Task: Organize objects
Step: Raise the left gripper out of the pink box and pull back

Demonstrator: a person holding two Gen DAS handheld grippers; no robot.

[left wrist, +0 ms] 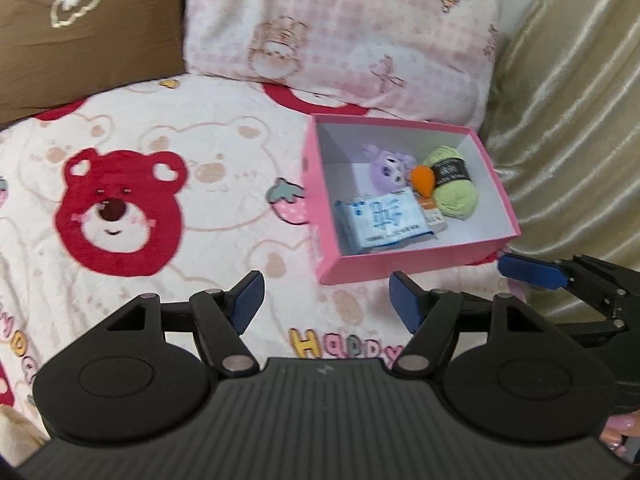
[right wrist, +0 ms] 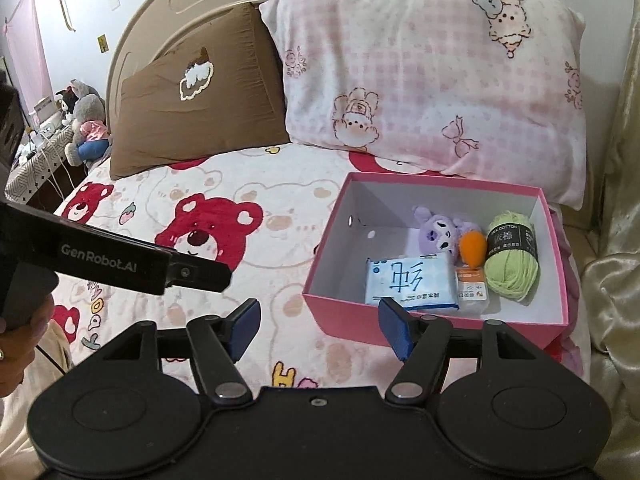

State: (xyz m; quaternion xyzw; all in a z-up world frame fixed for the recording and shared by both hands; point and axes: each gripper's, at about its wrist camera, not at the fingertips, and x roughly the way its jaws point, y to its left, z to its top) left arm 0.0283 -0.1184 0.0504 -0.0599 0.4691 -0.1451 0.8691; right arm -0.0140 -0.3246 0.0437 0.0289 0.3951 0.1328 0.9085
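An open pink box [left wrist: 400,270] [right wrist: 352,316] sits on the bear-print blanket. It holds a purple plush [left wrist: 384,168] [right wrist: 440,232], an orange carrot toy [left wrist: 422,180] [right wrist: 473,248], a green yarn ball [left wrist: 454,192] [right wrist: 512,272], a blue tissue pack [left wrist: 384,226] [right wrist: 408,282] and a small white packet [left wrist: 435,221] [right wrist: 472,290]. My left gripper [left wrist: 326,296] hovers open over the blanket, near the box's front left corner, with nothing between its fingers. My right gripper [right wrist: 320,320] is open and empty just before the box's front wall.
A pink checked pillow [right wrist: 432,72] and a brown cushion [right wrist: 192,92] lean against the headboard [right wrist: 168,4] behind the box. Shiny gold fabric [left wrist: 568,120] borders the bed on the right. Plush toys [right wrist: 86,120] sit on a side table at far left.
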